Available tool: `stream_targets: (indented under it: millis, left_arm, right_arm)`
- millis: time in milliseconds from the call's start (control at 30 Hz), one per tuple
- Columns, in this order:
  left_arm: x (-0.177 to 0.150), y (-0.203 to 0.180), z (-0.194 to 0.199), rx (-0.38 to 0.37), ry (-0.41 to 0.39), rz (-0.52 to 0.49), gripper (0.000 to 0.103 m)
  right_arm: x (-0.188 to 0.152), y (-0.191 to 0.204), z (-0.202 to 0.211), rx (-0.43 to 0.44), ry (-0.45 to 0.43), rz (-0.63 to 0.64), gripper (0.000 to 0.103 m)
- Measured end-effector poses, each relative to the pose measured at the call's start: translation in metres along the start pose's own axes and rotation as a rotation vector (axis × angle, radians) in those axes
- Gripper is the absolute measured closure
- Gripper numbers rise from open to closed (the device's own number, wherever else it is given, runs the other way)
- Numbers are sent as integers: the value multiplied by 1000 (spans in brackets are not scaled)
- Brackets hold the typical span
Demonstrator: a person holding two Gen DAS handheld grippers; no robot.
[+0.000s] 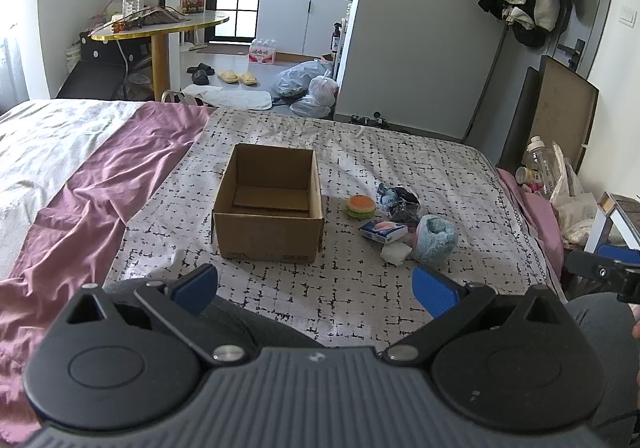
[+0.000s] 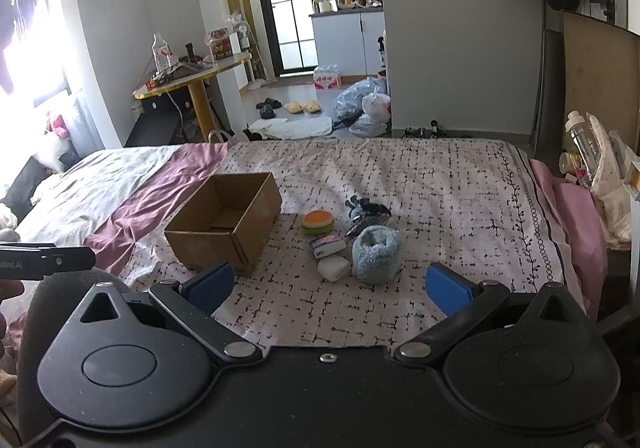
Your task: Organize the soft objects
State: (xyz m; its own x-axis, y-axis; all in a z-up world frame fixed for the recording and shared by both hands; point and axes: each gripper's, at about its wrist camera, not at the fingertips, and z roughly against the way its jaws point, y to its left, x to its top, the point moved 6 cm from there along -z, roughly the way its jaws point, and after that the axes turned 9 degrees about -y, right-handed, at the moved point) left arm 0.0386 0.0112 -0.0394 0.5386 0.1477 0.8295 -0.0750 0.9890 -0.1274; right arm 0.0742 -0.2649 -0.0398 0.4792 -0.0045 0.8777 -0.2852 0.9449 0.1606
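Bedspread (image 2: 400, 176) ahead — both grippers, left gripper (image 1: 316, 288) and right gripper (image 2: 330, 284), gape empty; best approach: right one squarely over fluffy blue sock (image 2: 376, 254), then cardboard box (image 2: 224, 224).

A lived-in studio flat: bed (image 1: 360, 152) facing kitchen cabinets (image 1: 304, 22).

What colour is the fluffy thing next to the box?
Light blue fluffy thing, with a hint of pink at one edge; clearest in the right wrist view.

brown box (image 1: 269, 232), light-blue fuzzy, perhaps slipper (image 1: 436, 238)
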Motion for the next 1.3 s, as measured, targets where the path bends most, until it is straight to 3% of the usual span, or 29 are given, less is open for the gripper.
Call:
stream_targets:
  millis: [400,567,1300]
  left_arm:
    - [-2,-1,-9,3,10,-11,0]
    - [7,-15,-15,-34,-11,-47,0]
    - [14,-39,-95,-61,56,-60,0]
  right_arm:
    - [-8,-2,-17,15,21,-37,0]
    - [-8,-5,-21,15,14,-61,0]
    - [-24,-62,-79,-24,63,-215,0]
